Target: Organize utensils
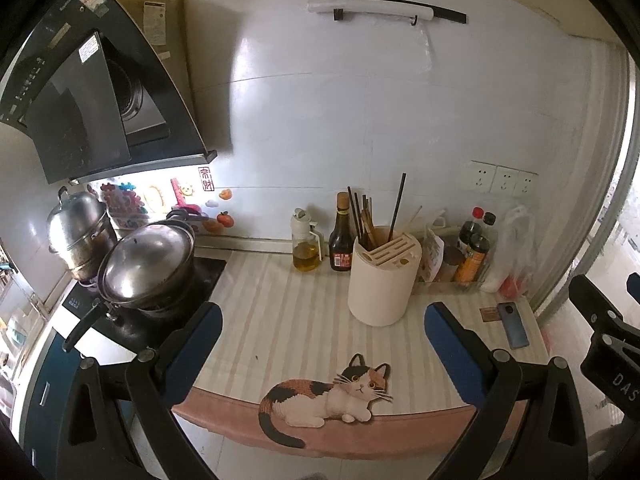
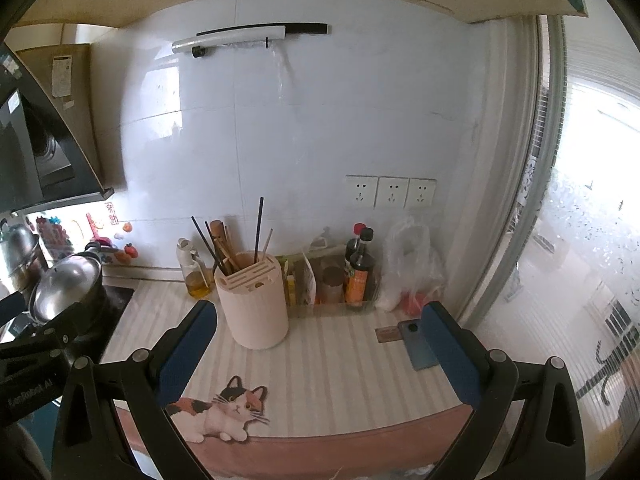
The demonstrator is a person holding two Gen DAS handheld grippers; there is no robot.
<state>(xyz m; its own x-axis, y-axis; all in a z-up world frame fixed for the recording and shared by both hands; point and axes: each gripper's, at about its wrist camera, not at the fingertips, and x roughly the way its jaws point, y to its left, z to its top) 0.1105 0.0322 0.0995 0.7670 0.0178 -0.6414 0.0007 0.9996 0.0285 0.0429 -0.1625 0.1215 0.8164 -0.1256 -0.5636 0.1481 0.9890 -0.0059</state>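
A cream round utensil holder (image 1: 380,280) (image 2: 253,304) stands on the striped counter mat (image 1: 296,312) (image 2: 340,364). Several chopsticks (image 1: 362,216) (image 2: 224,244) stick up out of its open section; the slotted top beside them holds nothing visible. My left gripper (image 1: 322,320) hangs open over the mat's front, short of the holder, with nothing between its blue fingers. My right gripper (image 2: 318,320) is open too, empty, with the holder just inside its left finger line but farther back. The right gripper's body shows at the left view's right edge.
An oil bottle (image 1: 306,242) and a dark sauce bottle (image 1: 341,240) stand left of the holder. Sauce bottles (image 2: 360,272) and a plastic bag (image 2: 412,268) sit to its right by the wall. A phone (image 1: 514,326) (image 2: 420,344) lies on the mat. Lidded pots (image 1: 148,266) occupy the stove at left.
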